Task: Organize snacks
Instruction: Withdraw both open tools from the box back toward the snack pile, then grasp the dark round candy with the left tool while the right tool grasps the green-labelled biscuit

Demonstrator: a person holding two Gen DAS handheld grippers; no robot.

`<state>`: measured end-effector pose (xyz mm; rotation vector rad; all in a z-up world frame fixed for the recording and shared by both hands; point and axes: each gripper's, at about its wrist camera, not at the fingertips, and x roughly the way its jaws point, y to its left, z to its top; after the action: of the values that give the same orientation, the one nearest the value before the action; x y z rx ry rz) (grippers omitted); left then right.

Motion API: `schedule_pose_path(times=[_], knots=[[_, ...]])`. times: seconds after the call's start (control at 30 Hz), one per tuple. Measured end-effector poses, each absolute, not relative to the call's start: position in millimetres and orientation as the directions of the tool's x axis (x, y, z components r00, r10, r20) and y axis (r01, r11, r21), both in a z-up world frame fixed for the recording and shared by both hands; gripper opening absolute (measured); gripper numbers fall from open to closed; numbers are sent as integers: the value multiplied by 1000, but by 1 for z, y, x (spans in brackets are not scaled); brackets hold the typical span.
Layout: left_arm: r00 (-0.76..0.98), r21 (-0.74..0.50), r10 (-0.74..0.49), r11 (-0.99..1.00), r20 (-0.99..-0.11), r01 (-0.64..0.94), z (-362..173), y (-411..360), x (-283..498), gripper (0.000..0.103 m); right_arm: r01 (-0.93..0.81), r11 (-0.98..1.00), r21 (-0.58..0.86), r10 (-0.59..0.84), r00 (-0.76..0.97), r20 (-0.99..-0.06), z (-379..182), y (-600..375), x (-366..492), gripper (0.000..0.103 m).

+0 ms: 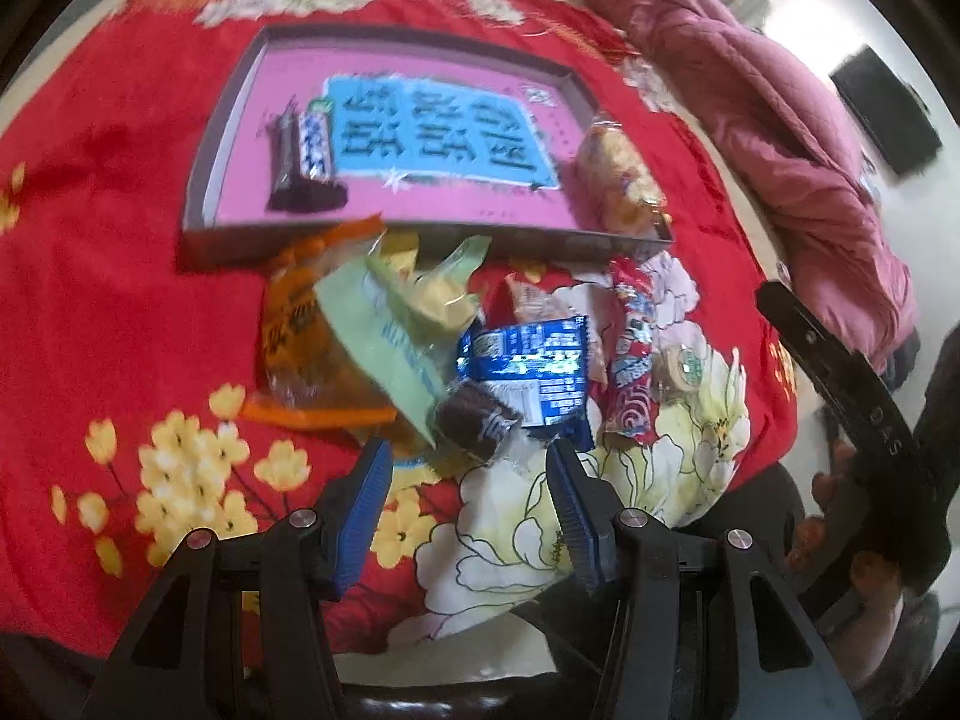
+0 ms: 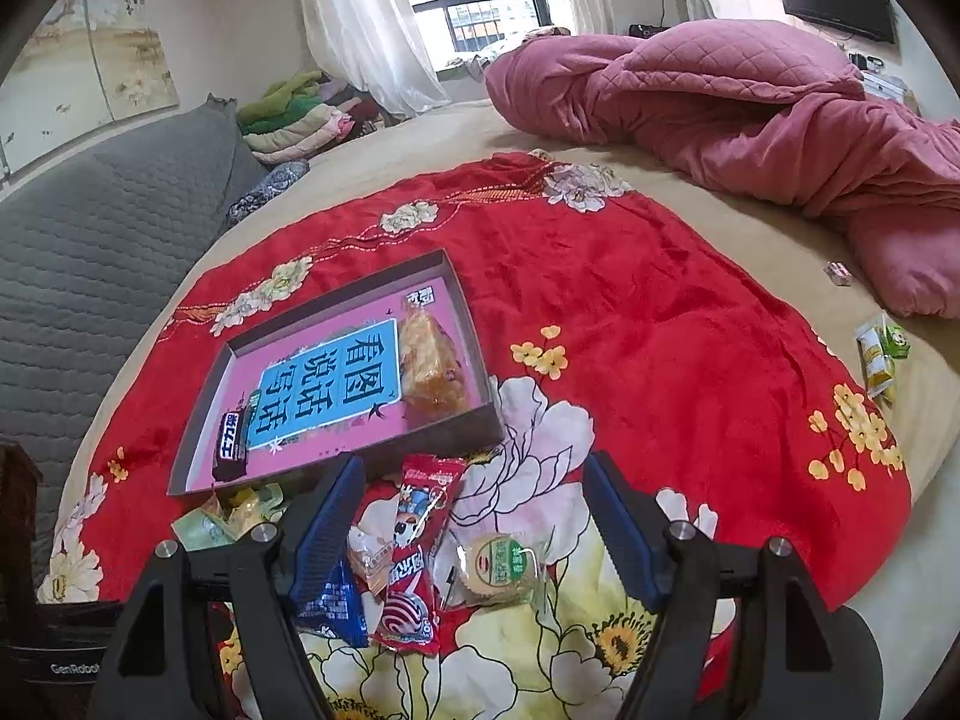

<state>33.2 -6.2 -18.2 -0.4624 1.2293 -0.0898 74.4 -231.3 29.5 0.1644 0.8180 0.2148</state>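
Observation:
A shallow box [image 1: 198, 180] [image 2: 462, 294] with a pink and blue printed bottom lies on a red flowered cloth. Inside it are a dark chocolate bar [image 1: 303, 159] [image 2: 231, 438] and a clear bag of yellow pastry [image 1: 621, 177] [image 2: 432, 366]. In front of the box lies a pile of snacks: an orange packet [image 1: 300, 342], a pale green packet [image 1: 384, 336], a blue packet [image 1: 534, 372], a round dark cake [image 1: 477, 420], a red packet [image 1: 630, 360] [image 2: 417, 552] and a round green-labelled biscuit [image 1: 681, 369] [image 2: 498, 567]. My left gripper [image 1: 468, 456] is open just before the dark cake. My right gripper [image 2: 471, 474] is open above the red packet and biscuit.
A pink quilt [image 2: 750, 102] is heaped on the bed at the far right. A grey padded headboard [image 2: 102, 228] runs along the left. A small yellow-green packet [image 2: 879, 354] and a tiny pink item [image 2: 839, 273] lie on the beige sheet at right.

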Motion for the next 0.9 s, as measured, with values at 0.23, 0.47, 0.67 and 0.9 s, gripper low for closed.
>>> schedule_pose_path(times=[0.23,0.47,0.67,0.9], knots=[[338,-479,-383,835,-860,-272,-26,1,37,55,-122,968,219,245,633,-734,21,-231,77,74],[319,-524,-431,788,-844,-322,-33,-3,42,55,-106,980,169,199,548,-812,-2,-226,82,74],[312,-542,-447,746,-838,-387,-41,0,46,55,-107,980,166,198,523,-829,-9,-227,81,74],[320,-552,-450,709,-833,-439,-47,5,50,55,-112,981,161,196,509,-838,-12,-226,82,74]])
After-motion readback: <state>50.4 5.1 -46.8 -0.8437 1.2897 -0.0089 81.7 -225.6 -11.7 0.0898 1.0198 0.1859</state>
